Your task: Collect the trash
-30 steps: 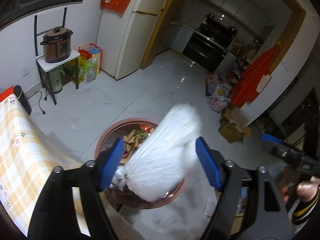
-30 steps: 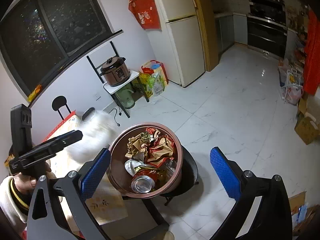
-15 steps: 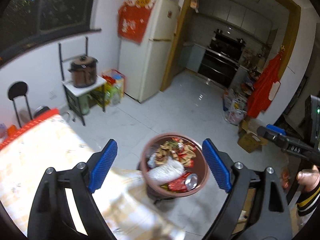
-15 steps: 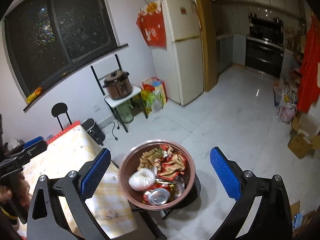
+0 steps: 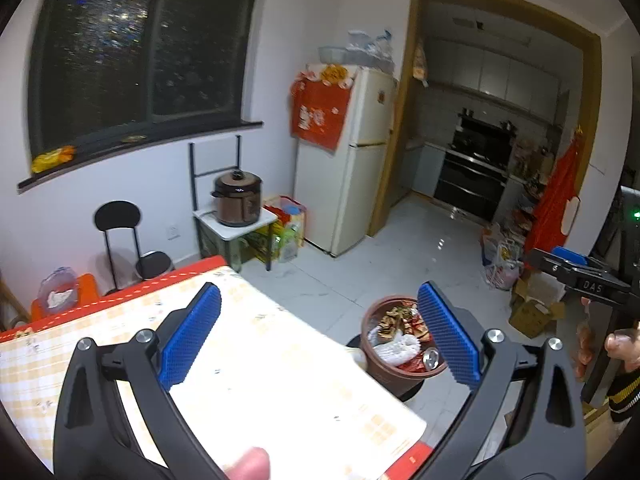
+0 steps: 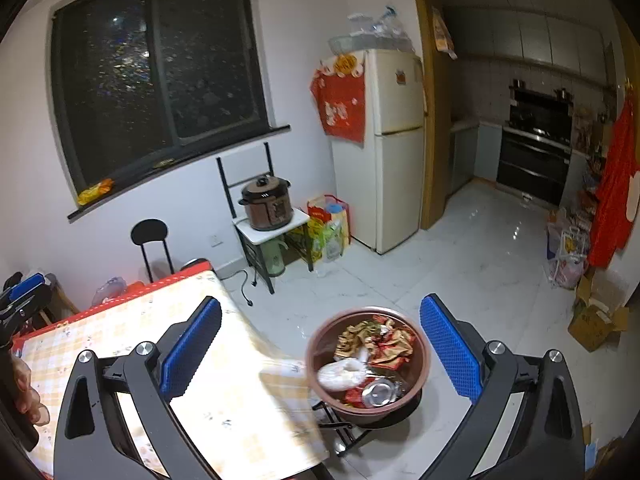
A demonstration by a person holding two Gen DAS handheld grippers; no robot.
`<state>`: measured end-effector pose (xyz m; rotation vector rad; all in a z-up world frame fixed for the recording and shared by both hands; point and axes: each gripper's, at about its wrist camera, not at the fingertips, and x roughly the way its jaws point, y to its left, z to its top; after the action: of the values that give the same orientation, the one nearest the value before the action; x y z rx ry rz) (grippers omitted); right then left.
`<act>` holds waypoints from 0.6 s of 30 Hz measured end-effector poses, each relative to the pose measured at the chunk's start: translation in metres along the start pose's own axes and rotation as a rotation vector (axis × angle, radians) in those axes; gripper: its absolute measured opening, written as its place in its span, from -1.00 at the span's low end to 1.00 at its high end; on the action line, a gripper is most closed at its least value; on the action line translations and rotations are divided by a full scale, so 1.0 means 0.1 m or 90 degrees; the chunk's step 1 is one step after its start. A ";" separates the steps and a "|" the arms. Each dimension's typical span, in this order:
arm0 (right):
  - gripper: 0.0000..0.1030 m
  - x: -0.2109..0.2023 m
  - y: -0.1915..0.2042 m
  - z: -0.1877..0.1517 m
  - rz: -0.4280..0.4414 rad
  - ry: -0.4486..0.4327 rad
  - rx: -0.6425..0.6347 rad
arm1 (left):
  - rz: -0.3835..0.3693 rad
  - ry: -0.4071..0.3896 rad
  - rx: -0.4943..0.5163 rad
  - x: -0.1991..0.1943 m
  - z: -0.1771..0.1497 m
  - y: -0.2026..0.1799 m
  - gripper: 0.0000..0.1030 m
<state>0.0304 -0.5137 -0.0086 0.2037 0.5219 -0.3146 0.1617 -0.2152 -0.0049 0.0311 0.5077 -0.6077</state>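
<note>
A brown trash bin [image 6: 360,414] stands on a black stool on the floor, just off the table's corner. Inside it lie a crumpled white plastic bag [image 6: 342,372], a metal can [image 6: 378,392] and red and gold wrappers. The left wrist view shows the same bin [image 5: 386,376] with the white bag [image 5: 394,350] in it. My left gripper [image 5: 320,336] hovers over the yellow checked tablecloth [image 5: 280,392]; its jaws are opening with nothing between them. My right gripper [image 6: 320,348] is open and empty, above and short of the bin.
A rice cooker [image 6: 266,204] sits on a small stand by the wall, next to a fridge [image 6: 384,148]. A black chair [image 5: 120,240] stands behind the table. Cardboard boxes [image 6: 592,320] and bags [image 5: 500,268] line the right wall. White floor tiles lead to the kitchen doorway.
The white bag, between my left gripper's fingers over the bin a second ago, now lies in the bin. Both grippers have pulled back and up, and the left one now looks over the table.
</note>
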 end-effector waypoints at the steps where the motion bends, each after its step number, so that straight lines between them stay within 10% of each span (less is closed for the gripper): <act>1: 0.90 -0.07 0.08 -0.01 0.001 -0.004 -0.004 | 0.004 -0.005 -0.002 -0.08 0.01 0.04 0.89; 18: 0.90 -0.77 0.93 -0.19 -0.041 -0.026 -0.029 | 0.062 -0.049 -0.007 -1.13 -0.22 0.62 0.89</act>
<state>-0.0091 -0.4033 0.0258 0.1370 0.4954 -0.3685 0.1065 -0.0992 0.0207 0.0226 0.4325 -0.5093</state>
